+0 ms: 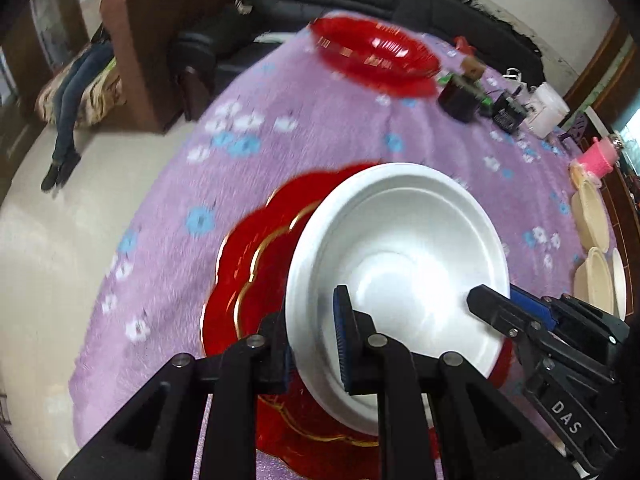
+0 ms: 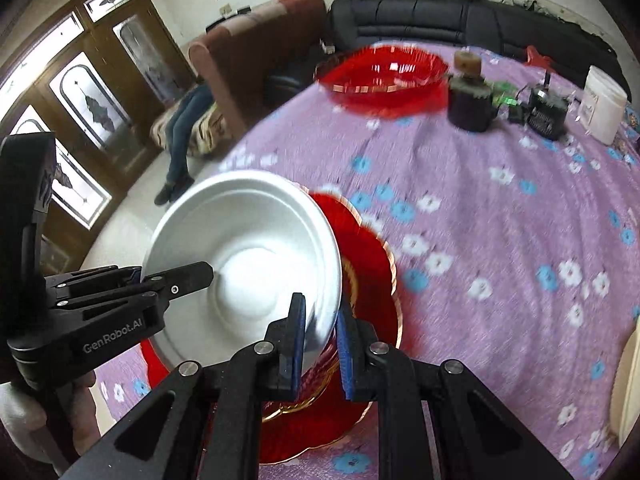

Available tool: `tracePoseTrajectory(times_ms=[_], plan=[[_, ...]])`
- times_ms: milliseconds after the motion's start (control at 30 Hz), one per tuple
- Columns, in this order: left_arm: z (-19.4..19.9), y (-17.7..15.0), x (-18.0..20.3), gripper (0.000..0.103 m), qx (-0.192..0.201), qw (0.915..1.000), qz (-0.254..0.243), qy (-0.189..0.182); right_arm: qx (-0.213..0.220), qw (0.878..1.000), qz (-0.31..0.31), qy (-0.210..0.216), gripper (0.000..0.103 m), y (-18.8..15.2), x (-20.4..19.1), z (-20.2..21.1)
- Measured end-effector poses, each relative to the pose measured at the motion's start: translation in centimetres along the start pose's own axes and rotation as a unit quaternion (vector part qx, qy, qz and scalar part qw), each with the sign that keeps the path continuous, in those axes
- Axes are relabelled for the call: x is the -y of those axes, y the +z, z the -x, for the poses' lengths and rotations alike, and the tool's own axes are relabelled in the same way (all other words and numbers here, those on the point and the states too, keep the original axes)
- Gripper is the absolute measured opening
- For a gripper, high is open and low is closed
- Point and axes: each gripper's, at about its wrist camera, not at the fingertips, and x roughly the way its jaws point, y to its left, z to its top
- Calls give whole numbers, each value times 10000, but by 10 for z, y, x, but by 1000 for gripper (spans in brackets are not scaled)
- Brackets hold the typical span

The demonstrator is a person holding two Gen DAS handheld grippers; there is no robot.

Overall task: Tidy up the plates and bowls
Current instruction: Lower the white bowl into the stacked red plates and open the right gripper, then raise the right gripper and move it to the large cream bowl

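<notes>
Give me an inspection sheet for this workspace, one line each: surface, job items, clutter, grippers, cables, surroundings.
Surface: purple floral cloth covers the table.
Job's things: white bowl held over a red gold-trimmed plate; red bowl at the far side; cream dishes at the right edge.
Clutter: dark jar, black box, white tub, pink basket.
Grippers: left gripper and right gripper are both shut on the white bowl's rim, opposite sides.
Cables: thin wires near the black box, blurred.
Surroundings: black sofa, brown sofa, a person's legs, wooden doors.
</notes>
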Motion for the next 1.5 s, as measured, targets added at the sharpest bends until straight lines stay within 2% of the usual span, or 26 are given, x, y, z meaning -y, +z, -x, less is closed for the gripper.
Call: tracePoseTrajectory(times_ms=[167, 200, 333, 533, 567, 633, 833, 967, 1100, 1233, 1300, 1500], plan=[[-9, -9, -5, 16, -80, 9999, 76, 61, -115, 9999, 11, -47, 17, -5, -2, -11], [-9, -10, -6, 19, -65, 9999, 95, 81, -125, 9999, 15, -49, 17, -6, -3, -13], [-7, -9, -7, 42, -6, 9999, 120, -38, -104, 9998, 73, -164, 17, -6, -5, -17], [5, -11, -3, 58, 268, 9996, -30, 102, 159, 9990, 181, -384, 18, -8, -7, -16], [8, -12, -2, 60, 316, 9993, -64, 176, 208, 9987, 216, -413, 19, -9, -7, -15], [11, -13, 0, 69, 397, 9982, -121, 426, 285, 9982, 281, -447, 21, -9, -9, -13], [26, -17, 10, 70, 791, 9922, -431, 856, 525, 9962, 447, -540, 29, -11, -14, -9], [43, -21, 5, 70, 1030, 9912, -338, 754, 794, 9955, 347, -394, 30, -11, -11, 3], [70, -26, -3, 73, 1448, 9874, -69, 636, 1125, 9930, 216, -288, 31, -12, -7, 27], [100, -39, -1, 85, 2067, 9745, 130, 864, 1436, 9889, 216, -313, 39, -23, -6, 51], [110, -44, 5, 86, 2247, 9705, 153, 864, 1563, 9869, 211, -345, 43, -31, -4, 62], [130, -65, 39, 87, 2642, 9626, -16, 592, 1894, 9808, -33, -459, 46, -66, 19, 96]])
